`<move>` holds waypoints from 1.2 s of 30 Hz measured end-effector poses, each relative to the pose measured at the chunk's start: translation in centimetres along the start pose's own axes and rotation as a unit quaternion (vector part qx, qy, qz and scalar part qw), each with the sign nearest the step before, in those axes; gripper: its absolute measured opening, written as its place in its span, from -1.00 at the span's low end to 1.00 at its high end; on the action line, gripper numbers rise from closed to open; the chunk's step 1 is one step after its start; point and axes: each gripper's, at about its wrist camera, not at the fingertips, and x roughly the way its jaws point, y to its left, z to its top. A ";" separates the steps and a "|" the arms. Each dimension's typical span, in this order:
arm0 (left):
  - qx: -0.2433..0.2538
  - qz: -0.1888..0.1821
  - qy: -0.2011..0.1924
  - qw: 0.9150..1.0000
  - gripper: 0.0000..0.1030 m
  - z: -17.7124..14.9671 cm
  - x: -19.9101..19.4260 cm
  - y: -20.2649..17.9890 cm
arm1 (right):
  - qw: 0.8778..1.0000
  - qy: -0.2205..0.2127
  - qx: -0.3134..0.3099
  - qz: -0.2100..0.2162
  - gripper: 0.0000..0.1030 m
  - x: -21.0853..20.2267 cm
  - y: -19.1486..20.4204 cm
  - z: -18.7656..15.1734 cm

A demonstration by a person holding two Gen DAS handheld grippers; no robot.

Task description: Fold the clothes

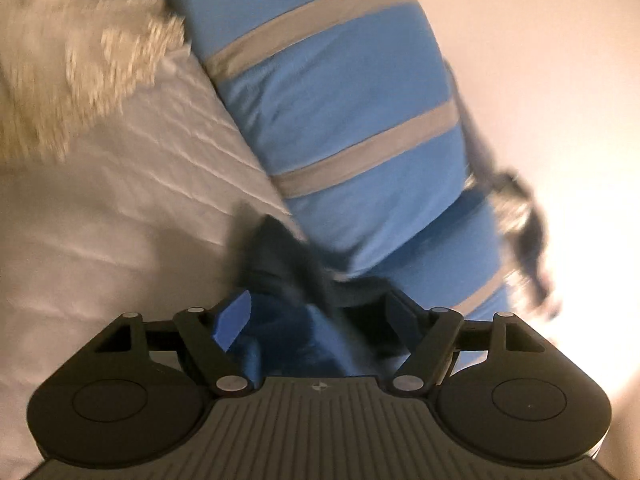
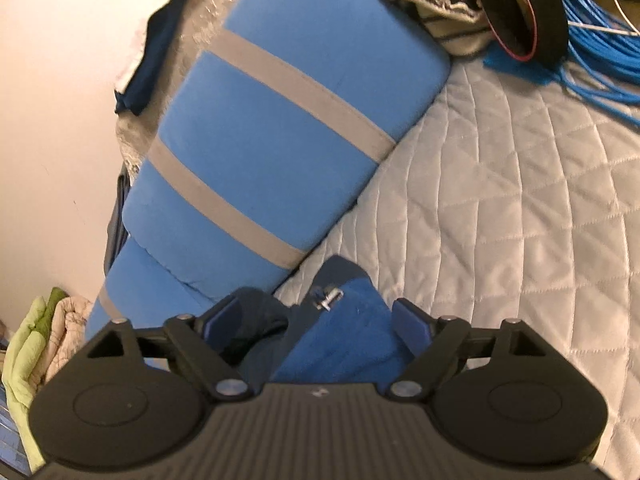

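Beside the long blue grey-striped cushion [image 2: 280,128], both grippers [image 1: 316,320] [image 2: 316,320] gape wide around loose dark-blue fabric [image 2: 340,340]; its edges are hidden.

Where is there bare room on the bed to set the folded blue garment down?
The quilt is bare between the striped cushion and the blue cables. It is crowded at the top, with the cables, and left of the cushion by the wall.

Garment [image 2: 340,344] between right tongs [image 2: 318,320], on quilt [image 2: 500,200], cushion [image 2: 280,120] behind, cables [image 2: 600,52] far right
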 end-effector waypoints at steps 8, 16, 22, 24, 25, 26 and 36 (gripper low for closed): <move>0.154 0.018 0.035 0.987 0.44 0.0 1.2 -1.8 | 1.000 0.019 0.004 -0.004 0.76 0.1 -0.1 -0.3; 0.315 -0.012 0.048 0.948 0.44 -1.0 1.3 -2.9 | 0.999 0.037 0.017 -0.013 0.76 0.0 -0.2 -0.3; 0.411 -0.040 0.054 0.909 0.44 -3.1 1.7 -4.6 | 0.998 0.057 0.010 -0.006 0.76 0.4 0.5 -0.6; 0.428 -0.046 0.044 0.901 0.44 -3.6 1.3 -5.1 | 0.999 0.052 0.001 -0.009 0.76 0.3 0.6 -0.5; 0.436 -0.052 0.039 0.898 0.44 -3.8 1.0 -5.4 | 0.999 0.049 -0.002 -0.012 0.76 0.2 0.6 -0.4; 0.443 -0.057 0.034 0.894 0.44 -4.0 0.7 -5.7 | 0.999 0.047 -0.002 -0.016 0.76 0.2 0.5 -0.4; 0.507 -0.177 0.118 0.836 0.44 -7.1 1.4 -10.6 | 0.997 0.068 0.000 -0.023 0.76 1.5 1.4 -0.8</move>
